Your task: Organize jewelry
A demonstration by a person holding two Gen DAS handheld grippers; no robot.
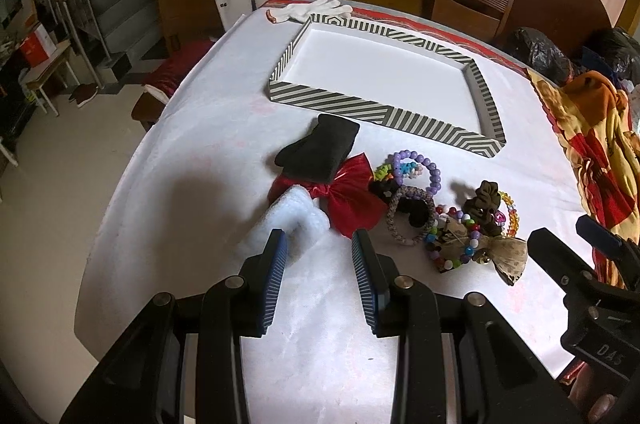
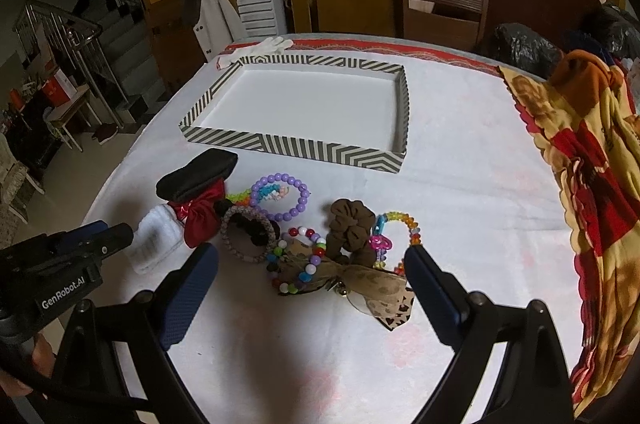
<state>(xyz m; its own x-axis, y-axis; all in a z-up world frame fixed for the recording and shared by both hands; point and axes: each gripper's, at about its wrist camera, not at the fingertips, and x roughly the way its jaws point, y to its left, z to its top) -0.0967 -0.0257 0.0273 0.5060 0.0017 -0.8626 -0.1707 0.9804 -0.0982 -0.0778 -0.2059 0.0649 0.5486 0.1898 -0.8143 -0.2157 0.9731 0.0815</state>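
A striped tray (image 1: 328, 101) (image 2: 280, 144) with a bare white floor lies at the far middle of the white table. In front of it lies a heap of accessories: a black cloth band (image 1: 320, 150) (image 2: 196, 172), a red bow (image 1: 352, 204) (image 2: 202, 220), a purple bead bracelet (image 1: 420, 168) (image 2: 282, 196), a braided ring (image 1: 410, 216) (image 2: 248, 234), a brown scrunchie (image 1: 486, 208) (image 2: 352, 230), a patterned bow (image 1: 508, 256) (image 2: 380, 294). My left gripper (image 1: 320, 238) is open and empty just before a white band (image 1: 288, 220) (image 2: 154, 240). My right gripper (image 2: 312, 260) is open wide and empty around the patterned bow.
A white glove (image 1: 316, 10) (image 2: 260, 50) lies behind the tray. A red and yellow blanket (image 1: 592, 144) (image 2: 592, 164) hangs over the table's right edge. A wooden chair (image 1: 468, 0) (image 2: 440, 12) stands behind the table. The table's left edge drops to the floor.
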